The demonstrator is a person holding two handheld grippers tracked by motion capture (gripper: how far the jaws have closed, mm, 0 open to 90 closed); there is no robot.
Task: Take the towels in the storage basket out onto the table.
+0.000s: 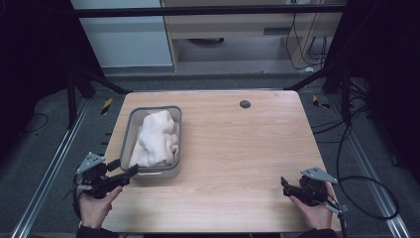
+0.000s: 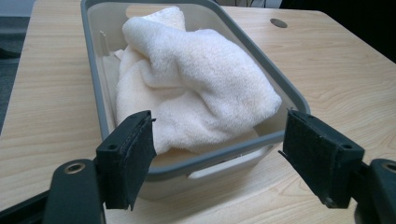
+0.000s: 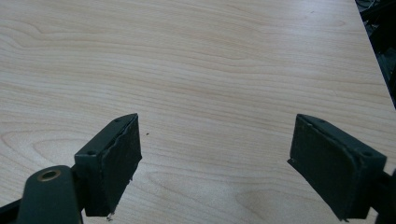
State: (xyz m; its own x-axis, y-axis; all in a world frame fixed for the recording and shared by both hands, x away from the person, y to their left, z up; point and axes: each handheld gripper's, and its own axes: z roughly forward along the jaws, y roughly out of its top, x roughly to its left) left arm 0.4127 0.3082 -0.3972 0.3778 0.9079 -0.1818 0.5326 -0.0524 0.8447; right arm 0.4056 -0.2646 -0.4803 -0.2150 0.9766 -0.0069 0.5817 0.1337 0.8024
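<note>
A grey plastic bin (image 1: 127, 130) stands on the left part of the wooden table (image 1: 237, 148). Inside it lies a crumpled white towel (image 1: 157, 139). My left gripper (image 1: 126, 173) is held at the bin's near left corner, open, with nothing between its jaws. In the left gripper view the bin's near rim (image 2: 224, 156) and the towel (image 2: 201, 88) lie just beyond the gripper (image 2: 229, 154). My right gripper (image 1: 287, 186) hovers near the table's front right edge, open and empty. In the right gripper view, bare tabletop (image 3: 201, 70) lies beyond the gripper (image 3: 224, 163).
A small dark round hole (image 1: 244, 104) sits in the table near its far edge. Black cables (image 1: 366, 188) loop on the floor to the right. Metal rails (image 1: 44, 173) run along the floor on the left. A cabinet (image 1: 233, 29) stands beyond the table.
</note>
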